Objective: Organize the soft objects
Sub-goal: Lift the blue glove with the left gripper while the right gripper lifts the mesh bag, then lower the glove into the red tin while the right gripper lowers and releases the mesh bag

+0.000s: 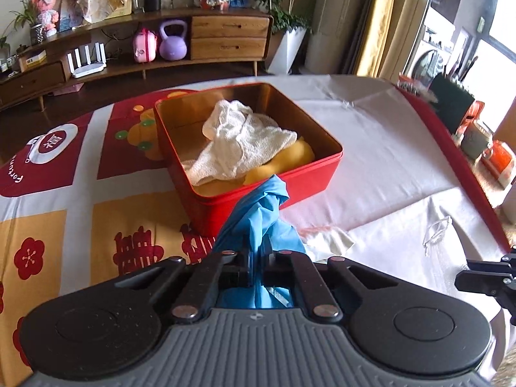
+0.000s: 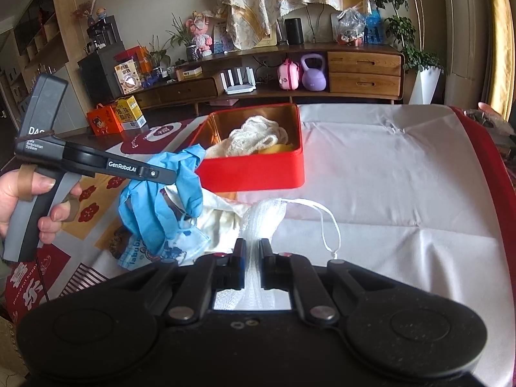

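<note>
A red tin box (image 1: 277,190) (image 2: 258,174) stands open on the table, holding a white knitted cloth (image 1: 242,142) (image 2: 258,138) over a yellow soft thing (image 1: 300,154). My left gripper (image 1: 256,266) (image 2: 175,175) is shut on a blue rubber glove (image 1: 258,219) (image 2: 158,203) and holds it in the air just in front of the box. My right gripper (image 2: 248,261) is shut on a white mesh face mask (image 2: 264,216) with a loose ear loop (image 2: 329,225), low over the table.
A printed blue child's mask (image 2: 171,251) and a cream cloth (image 2: 219,219) (image 1: 329,238) lie on the table under the glove. White cloth (image 2: 387,167) covers the table's right; a red-and-yellow patterned cloth (image 1: 96,225) covers its left. A wooden sideboard (image 2: 322,77) stands behind.
</note>
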The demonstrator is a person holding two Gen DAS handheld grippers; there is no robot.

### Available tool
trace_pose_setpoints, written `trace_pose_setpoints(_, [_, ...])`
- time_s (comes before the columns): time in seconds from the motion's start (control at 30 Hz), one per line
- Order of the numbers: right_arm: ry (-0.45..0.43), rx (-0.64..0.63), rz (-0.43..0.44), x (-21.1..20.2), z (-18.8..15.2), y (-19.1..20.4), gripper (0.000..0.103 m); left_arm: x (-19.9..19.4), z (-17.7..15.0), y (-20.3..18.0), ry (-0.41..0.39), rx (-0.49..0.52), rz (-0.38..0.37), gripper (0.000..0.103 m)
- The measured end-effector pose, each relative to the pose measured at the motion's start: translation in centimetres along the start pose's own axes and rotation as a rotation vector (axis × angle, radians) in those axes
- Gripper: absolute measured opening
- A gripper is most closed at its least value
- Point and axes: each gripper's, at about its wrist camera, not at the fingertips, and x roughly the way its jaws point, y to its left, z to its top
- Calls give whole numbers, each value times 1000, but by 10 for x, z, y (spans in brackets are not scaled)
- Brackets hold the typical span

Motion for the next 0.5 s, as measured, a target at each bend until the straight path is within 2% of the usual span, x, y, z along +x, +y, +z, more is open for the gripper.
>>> trace_pose_setpoints(0.33, [-49, -36, 5, -16, 28, 10, 7, -54, 17, 4, -87, -34, -47, 4])
trace_pose_setpoints(0.5, [-58, -56, 14, -13, 45, 15, 7, -69, 31, 4, -117, -39, -62, 4])
